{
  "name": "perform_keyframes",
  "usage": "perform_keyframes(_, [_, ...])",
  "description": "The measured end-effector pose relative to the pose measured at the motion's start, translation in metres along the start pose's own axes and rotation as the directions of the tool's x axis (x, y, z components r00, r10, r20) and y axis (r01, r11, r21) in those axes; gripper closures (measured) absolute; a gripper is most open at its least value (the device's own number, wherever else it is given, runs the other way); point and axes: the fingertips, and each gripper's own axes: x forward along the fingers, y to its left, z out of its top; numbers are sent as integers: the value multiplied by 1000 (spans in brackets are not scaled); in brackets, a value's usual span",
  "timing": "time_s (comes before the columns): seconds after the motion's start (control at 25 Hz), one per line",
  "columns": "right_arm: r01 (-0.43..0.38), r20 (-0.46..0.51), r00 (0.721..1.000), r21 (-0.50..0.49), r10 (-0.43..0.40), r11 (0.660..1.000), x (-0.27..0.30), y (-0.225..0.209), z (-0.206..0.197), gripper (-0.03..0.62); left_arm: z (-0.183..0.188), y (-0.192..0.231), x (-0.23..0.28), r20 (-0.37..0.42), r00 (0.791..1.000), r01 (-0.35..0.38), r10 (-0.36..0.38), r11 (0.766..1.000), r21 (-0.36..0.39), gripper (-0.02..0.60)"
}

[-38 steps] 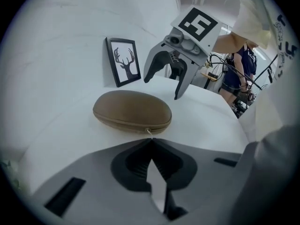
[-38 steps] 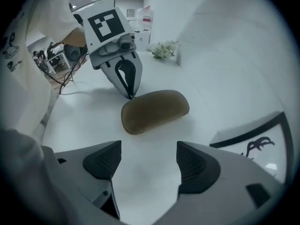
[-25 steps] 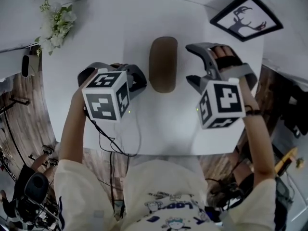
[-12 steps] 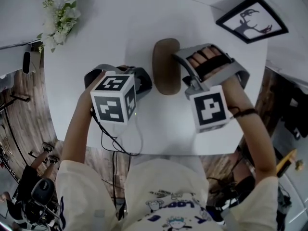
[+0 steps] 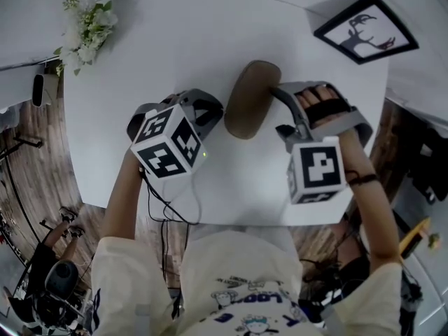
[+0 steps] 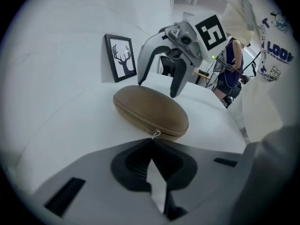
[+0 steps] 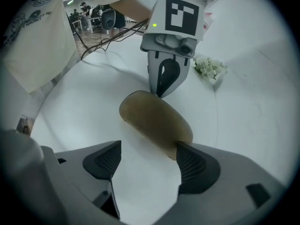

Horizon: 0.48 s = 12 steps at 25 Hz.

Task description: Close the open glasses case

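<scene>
Though shut, left claw (image 6: 151, 143) at zipper pull (image 6: 156, 134) of glasses case (image 6: 150, 110); right claw (image 7: 149, 150) agape beside its end.

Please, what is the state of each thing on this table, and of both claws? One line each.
glasses case: lid down, lying flat on the table.
left claw: shut, tips at the zipper pull.
right claw: open, holding nothing, one pad beside the case's end.
picture frame: standing upright.
flowers: lying at the table's corner.
</scene>
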Motion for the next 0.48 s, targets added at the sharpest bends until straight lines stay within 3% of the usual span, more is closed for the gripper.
perform_keyframes(0.12, [-43,-5,999,27,43,999,-8,15,-9,246,8,9,1,8,999,-42,42,999,5,583])
perform_keyframes(0.24, [-6,19,1000,48,5,999,-14,13,-14,246,9,12,5,-14,998,-65,66,997,42,583])
perform_keyframes(0.36, [50,0,999,-7,-50,999,-13,-2,-16,246,9,10,8,-31,998,-56,58,996,65,583])
perform_keyframes(0.48, [53,-14,998,-76,-54,996,-6,-15,-8,244,10,7,9,-42,998,-49,52,996,71,583])
